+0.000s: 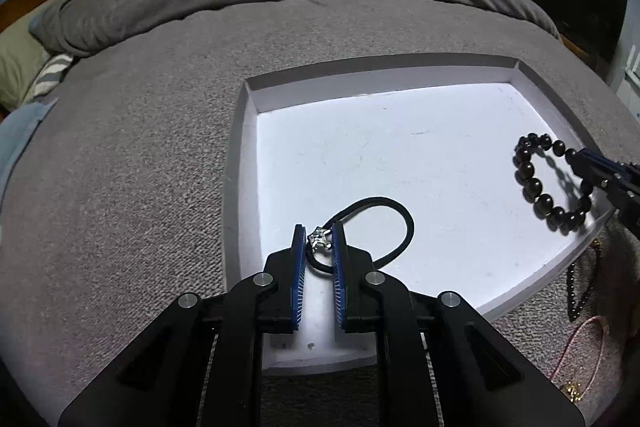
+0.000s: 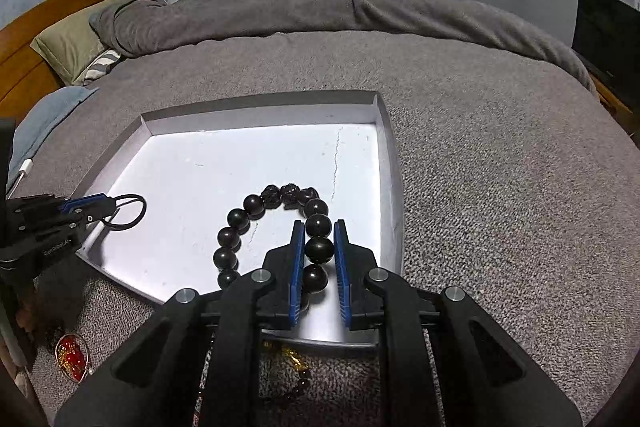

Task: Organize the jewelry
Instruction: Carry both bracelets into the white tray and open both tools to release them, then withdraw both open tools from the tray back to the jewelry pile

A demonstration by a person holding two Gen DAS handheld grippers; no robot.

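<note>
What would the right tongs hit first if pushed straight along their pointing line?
Probably the white floor of the tray: the right tongs, shut on the dark bead bracelet, angle down into it. The bracelet's far beads lie ahead; depth unclear.

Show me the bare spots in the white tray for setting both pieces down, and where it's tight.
Free: the tray floor's middle and far half, between the black cord loop in the left gripper and the bead bracelet in the right gripper. Crowded: the near edge, and the bedspread beside it, where other jewelry lies.
</note>
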